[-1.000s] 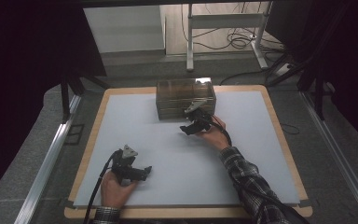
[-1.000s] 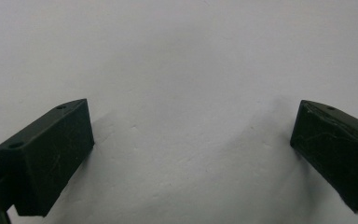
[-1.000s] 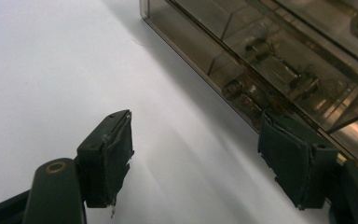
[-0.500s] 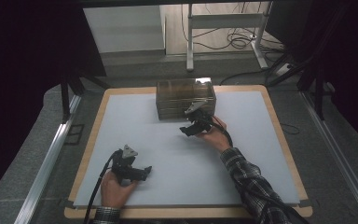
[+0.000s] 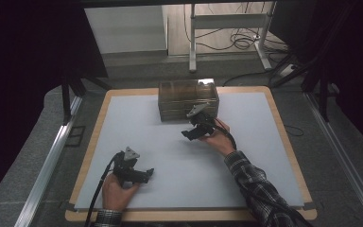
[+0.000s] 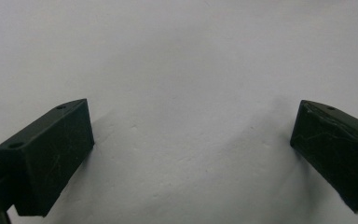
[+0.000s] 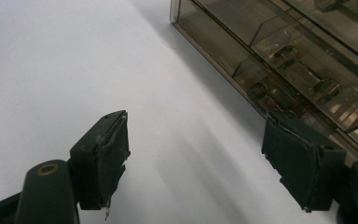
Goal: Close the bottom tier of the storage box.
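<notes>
— What is sitting around you on the bench (image 5: pixel 123 118)?

— A smoky transparent box (image 5: pixel 187 100) is standing at the upper centre of the high view, on the white mat. In my right gripper view the box (image 7: pixel 289 60) is filling the upper right, with dividers and small dark parts showing through its wall.

— Where are you holding your grippers?

— I am holding my right gripper (image 5: pixel 192 132) just below the box, right of centre; its jaws are standing wide apart, gripping nothing, one close to the box's lower edge. My left gripper (image 5: pixel 142 174) is resting at the lower left, well apart from the box, jaws spread wide and empty over bare mat.

— Is anything standing in the way?

— Nothing is lying between either pair of jaws. Beyond the bench, at the top of the frame, cables (image 5: pixel 238 40) are lying on the floor by a metal frame (image 5: pixel 227 21).
</notes>
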Motion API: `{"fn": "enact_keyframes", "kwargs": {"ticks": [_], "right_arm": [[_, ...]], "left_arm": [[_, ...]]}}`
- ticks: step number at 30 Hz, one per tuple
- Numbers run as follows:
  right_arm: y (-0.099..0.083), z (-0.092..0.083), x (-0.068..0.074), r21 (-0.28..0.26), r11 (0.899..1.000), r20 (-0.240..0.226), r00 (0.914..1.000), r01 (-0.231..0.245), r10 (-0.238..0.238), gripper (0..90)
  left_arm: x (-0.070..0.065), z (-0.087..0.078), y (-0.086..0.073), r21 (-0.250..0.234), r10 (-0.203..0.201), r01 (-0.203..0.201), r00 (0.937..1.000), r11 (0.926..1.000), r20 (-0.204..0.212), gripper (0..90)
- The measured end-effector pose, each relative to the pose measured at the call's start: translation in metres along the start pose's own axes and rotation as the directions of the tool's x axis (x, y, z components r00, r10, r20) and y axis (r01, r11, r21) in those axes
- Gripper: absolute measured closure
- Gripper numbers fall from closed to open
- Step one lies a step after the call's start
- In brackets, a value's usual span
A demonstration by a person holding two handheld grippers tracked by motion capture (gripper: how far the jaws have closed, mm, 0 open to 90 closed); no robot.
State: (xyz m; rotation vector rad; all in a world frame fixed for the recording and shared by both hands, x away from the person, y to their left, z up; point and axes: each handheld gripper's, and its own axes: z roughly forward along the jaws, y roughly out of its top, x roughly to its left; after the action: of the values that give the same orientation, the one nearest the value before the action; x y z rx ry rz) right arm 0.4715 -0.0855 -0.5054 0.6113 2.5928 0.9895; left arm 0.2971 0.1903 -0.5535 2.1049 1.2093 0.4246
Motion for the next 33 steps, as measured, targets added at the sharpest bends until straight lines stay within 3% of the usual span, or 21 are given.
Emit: {"fn": "enact_keyframes", "kwargs": {"ticks": [6, 11, 33], "right_arm": [[-0.001, -0.002, 0.003, 0.003, 1.000, -0.005, 0.9999, 0.010, -0.010, 20.9], [-0.003, -0.004, 0.004, 0.010, 1.000, -0.014, 0.9998, -0.011, 0.011, 20.2], [-0.004, -0.015, 0.011, 0.007, 1.000, -0.068, 0.9975, -0.020, 0.020, 7.6]], "left_arm": [[0.000, 0.000, 0.000, -0.001, -0.001, 0.001, 1.0000, 1.0000, 0.001, 0.0], [0.000, 0.000, 0.000, -0.001, -0.001, 0.001, 1.0000, 1.0000, 0.001, 0.0], [0.000, 0.000, 0.000, 0.002, 0.000, 0.000, 1.0000, 1.0000, 0.001, 0.0]]}}
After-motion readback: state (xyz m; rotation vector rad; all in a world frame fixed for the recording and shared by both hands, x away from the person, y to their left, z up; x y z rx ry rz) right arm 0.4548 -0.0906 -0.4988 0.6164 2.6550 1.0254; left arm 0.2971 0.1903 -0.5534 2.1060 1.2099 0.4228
